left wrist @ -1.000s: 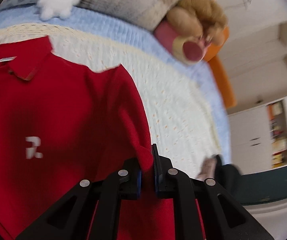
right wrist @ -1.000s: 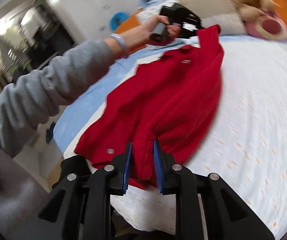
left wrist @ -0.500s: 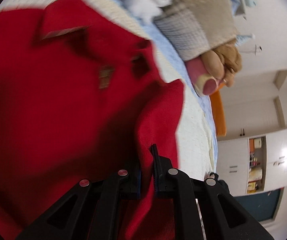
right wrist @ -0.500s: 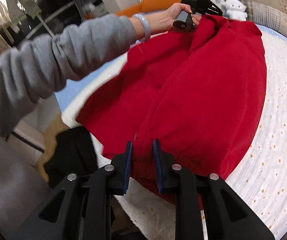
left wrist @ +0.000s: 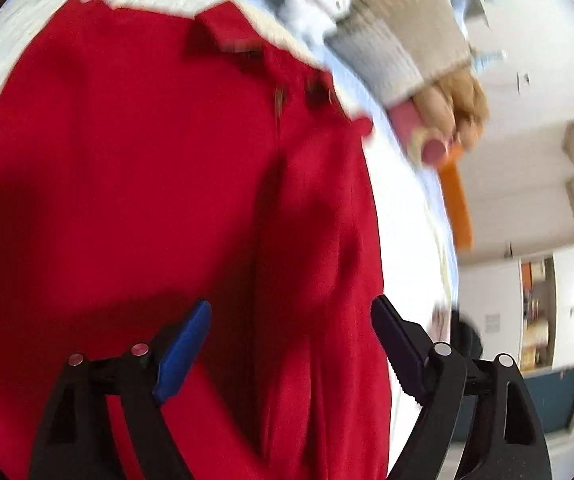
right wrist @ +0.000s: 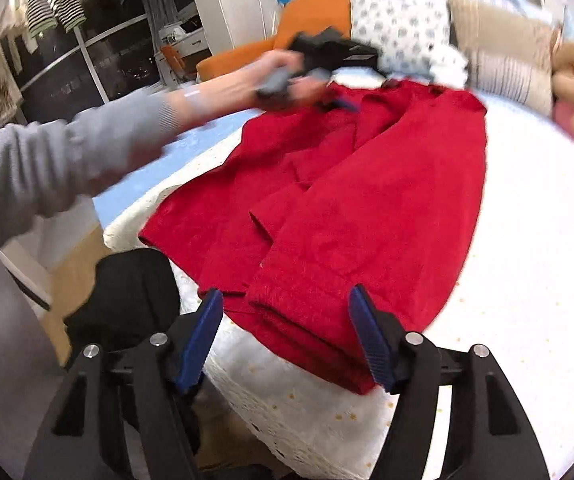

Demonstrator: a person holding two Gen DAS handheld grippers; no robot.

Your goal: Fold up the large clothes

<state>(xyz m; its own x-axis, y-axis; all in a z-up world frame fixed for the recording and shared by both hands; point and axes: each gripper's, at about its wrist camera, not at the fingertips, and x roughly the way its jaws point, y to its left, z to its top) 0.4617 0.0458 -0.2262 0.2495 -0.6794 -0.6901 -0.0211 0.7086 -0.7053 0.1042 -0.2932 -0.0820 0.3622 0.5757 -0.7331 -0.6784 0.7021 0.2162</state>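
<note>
Nearest in the right wrist view: right gripper (right wrist: pixel 287 336), jaws just opened and standing spread, blue pads either side of the folded hem without pressing it. Nothing pinched.

Directly ahead: red shirt (right wrist: pixel 367 208), lying on the white bedspread (right wrist: pixel 527 260), one side folded over onto the body, doubled hem edge resting between the spread pads. Sleeve cuff visible across the middle of the garment. Black garment or trouser leg (right wrist: pixel 127 300) just beside the bed edge, lower left; wooden floor beneath.

Mid distance, left: grey sleeve (right wrist: pixel 47 160) reaching across to the collar end of the shirt, hand blurred, gripping the left gripper (right wrist: pixel 339 102) above the collar area.

In the left wrist view: left gripper (left wrist: pixel 291 340) likewise just opened, jaws wide apart, red shirt (left wrist: pixel 147 180) below and between them, not clamped. Collar (left wrist: pixel 223 36) at the far end, placket running down from it. Picture blurred.

Beyond the shirt: white plush toy (left wrist: pixel 319 0) just past the collar, beige striped pillow (left wrist: pixel 399 40) beside it, brown plush toy (left wrist: pixel 455 108) with a pink part further right. Patterned pillow (right wrist: pixel 399 24) and orange headboard (right wrist: pixel 315 12) at the bed's far side. Striped clothes hanging by a dark window (right wrist: pixel 99 52), far left.
</note>
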